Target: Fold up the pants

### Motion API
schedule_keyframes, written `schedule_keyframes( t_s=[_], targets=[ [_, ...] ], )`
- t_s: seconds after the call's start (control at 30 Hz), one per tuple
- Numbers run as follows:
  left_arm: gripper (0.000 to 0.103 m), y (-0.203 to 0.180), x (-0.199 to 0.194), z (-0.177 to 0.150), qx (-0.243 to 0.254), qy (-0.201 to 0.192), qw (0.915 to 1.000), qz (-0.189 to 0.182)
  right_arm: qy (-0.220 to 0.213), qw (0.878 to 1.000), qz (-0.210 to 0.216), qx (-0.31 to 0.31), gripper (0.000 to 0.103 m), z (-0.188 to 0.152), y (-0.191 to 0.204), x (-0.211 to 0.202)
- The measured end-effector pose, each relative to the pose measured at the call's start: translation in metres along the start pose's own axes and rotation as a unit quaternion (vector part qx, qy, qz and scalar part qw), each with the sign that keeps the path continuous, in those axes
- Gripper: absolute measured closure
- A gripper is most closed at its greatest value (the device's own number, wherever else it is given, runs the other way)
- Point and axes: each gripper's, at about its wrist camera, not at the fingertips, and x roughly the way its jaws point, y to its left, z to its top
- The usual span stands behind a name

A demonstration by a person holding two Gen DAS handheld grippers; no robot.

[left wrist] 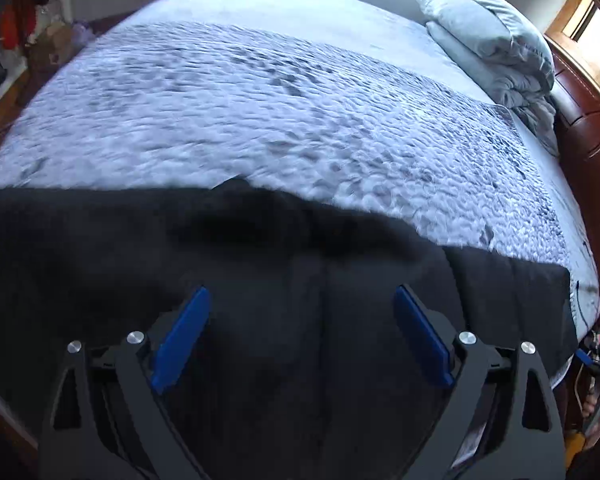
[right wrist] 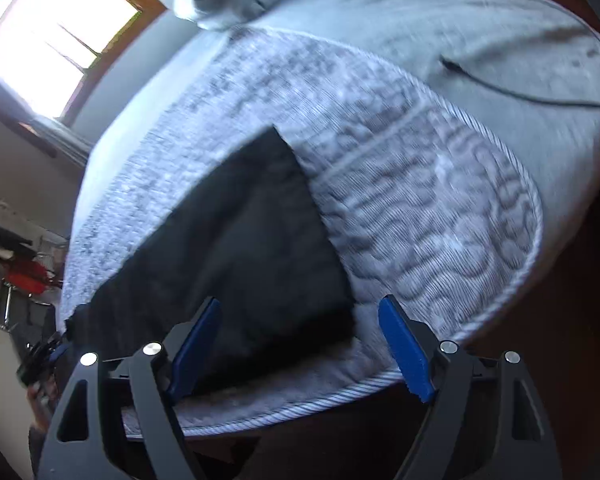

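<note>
Left wrist: your left claw (left wrist: pixel 302 320) spread wide above pants (left wrist: pixel 260 264), nothing gripped. Right claw (right wrist: pixel 300 332) likewise released; take pants corner, fold flat on bed (left wrist: pixel 260 100).

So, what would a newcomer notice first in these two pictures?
First, the black pants spread flat across the near edge of the bed, dark against the pale quilted cover. Next, the blue-padded jaws of the left gripper and the right gripper, both open above the cloth. A folded grey duvet lies at the far corner.
</note>
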Motion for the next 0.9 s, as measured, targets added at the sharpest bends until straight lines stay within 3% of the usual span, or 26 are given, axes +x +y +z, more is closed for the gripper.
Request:
schedule_keyframes(
  t_s=[0.13,0.23,0.33,0.43,0.57,0.6,0.67,0.73,0.83,0.9],
  targets=[
    [0.008,0.042,-0.027,-0.038,-0.051,-0.013,0.9981,0.032,0.022,0.999,0.038,0.030,0.021,-0.006,-0.012,0.011],
    [0.008,0.090,-0.034,-0.069,-0.123,-0.003,0.9896,0.074,0.032,0.996,0.057,0.065,0.020,-0.008,-0.021,0.023],
    [0.008,0.122,-0.041,-0.090,-0.174,-0.014,0.9801,0.094,0.032,0.991,0.084,0.098,0.020,-0.009,-0.028,0.027],
    [0.008,0.132,-0.043,-0.097,-0.183,-0.021,0.9772,0.105,0.034,0.989,0.087,0.112,0.020,-0.010,-0.029,0.031],
    [0.008,0.120,-0.039,-0.095,-0.158,-0.014,0.9790,0.128,0.024,0.989,0.099,0.107,0.025,-0.006,-0.017,0.033],
    [0.008,0.117,-0.038,-0.095,-0.153,-0.011,0.9800,0.127,0.020,0.991,0.091,0.101,0.028,-0.004,-0.013,0.033],
    [0.008,0.112,-0.038,-0.097,-0.149,-0.009,0.9813,0.122,0.013,0.993,0.075,0.087,0.058,0.001,-0.006,0.035],
    [0.008,0.111,-0.041,-0.100,-0.156,-0.010,0.9811,0.115,0.017,0.993,0.082,0.087,0.079,0.005,-0.003,0.037],
    [0.008,0.120,-0.049,-0.112,-0.200,-0.007,0.9744,0.103,0.010,0.996,0.075,0.049,0.085,0.017,0.017,0.032],
    [0.008,0.132,-0.058,-0.124,-0.249,-0.011,0.9634,0.099,-0.004,0.996,0.082,0.024,0.087,0.031,0.033,0.020]
  ],
)
